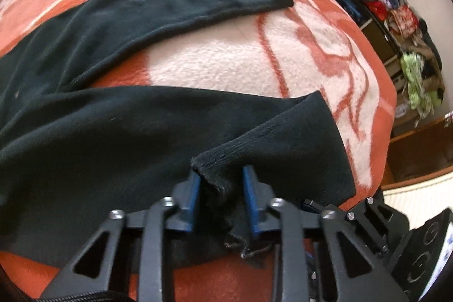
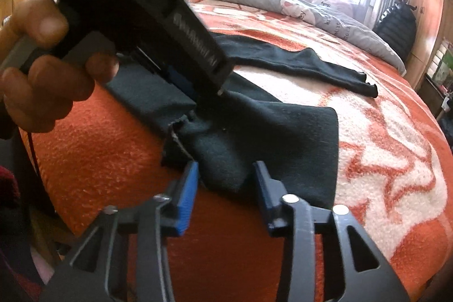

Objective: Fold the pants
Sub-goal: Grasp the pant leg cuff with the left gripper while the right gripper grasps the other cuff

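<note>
An orange-and-cream fleece blanket fills both frames. Dark green knit pants lie across it, 2 legs spread. At lower centre, the left gripper pinches a cuff edge; the right gripper, half-open, straddles the cuff's corner, grip uncertain.

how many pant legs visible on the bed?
2. Near pant leg lies at the bed's front edge, cuff between the left tongs; far pant leg lies beyond it.

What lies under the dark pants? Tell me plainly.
Under the dark pants shows the orange and white blanket, bare between the legs. What the blanket covers, and anything directly beneath the cloth, stays hidden.
</note>
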`<state>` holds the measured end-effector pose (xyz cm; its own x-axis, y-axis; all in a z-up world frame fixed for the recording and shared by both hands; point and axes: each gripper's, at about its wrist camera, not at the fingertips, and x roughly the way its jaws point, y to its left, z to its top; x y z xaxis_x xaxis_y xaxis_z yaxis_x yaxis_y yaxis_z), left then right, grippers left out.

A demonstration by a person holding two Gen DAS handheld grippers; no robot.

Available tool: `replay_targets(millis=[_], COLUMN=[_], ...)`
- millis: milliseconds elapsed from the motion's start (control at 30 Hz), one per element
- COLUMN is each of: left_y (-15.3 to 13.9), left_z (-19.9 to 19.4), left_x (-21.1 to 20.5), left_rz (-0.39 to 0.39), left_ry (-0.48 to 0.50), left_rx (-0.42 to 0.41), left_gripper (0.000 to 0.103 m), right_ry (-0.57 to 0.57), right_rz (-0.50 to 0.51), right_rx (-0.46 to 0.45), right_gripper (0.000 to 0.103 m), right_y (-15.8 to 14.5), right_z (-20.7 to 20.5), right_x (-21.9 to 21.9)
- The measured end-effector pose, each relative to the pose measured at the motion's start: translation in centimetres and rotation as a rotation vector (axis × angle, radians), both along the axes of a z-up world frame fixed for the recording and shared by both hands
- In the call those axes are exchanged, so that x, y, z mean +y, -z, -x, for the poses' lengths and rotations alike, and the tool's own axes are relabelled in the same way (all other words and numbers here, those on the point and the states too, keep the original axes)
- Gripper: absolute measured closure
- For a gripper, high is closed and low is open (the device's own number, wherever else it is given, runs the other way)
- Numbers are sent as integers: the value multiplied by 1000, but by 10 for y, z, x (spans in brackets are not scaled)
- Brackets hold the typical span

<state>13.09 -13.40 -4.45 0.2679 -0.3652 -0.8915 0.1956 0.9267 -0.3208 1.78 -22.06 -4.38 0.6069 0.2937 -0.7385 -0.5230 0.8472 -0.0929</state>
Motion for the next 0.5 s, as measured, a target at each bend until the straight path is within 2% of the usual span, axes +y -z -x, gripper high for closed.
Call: replay_targets(millis=[33,133,367,500], left_y=[-1,-11,-49,-73], left_z=[0,1,-6,-23], left_x=[-3,-10,-38,-74], left_rz=[-3,15,55,88], left_ry=[6,20,74,126], left_rx=[-5,-34,-101,-131], left_gripper=[90,95,96,96], right_ry=[2,24,103,184], right_rz=[-17,-107,-268,-340], right_rx=[4,26,29,-5], right_gripper=[78,94,98,98], right_y=[-1,-9,-31,-49], right_z=[-1,-5,-11,-14], right_x=[-1,-13,-48,-80])
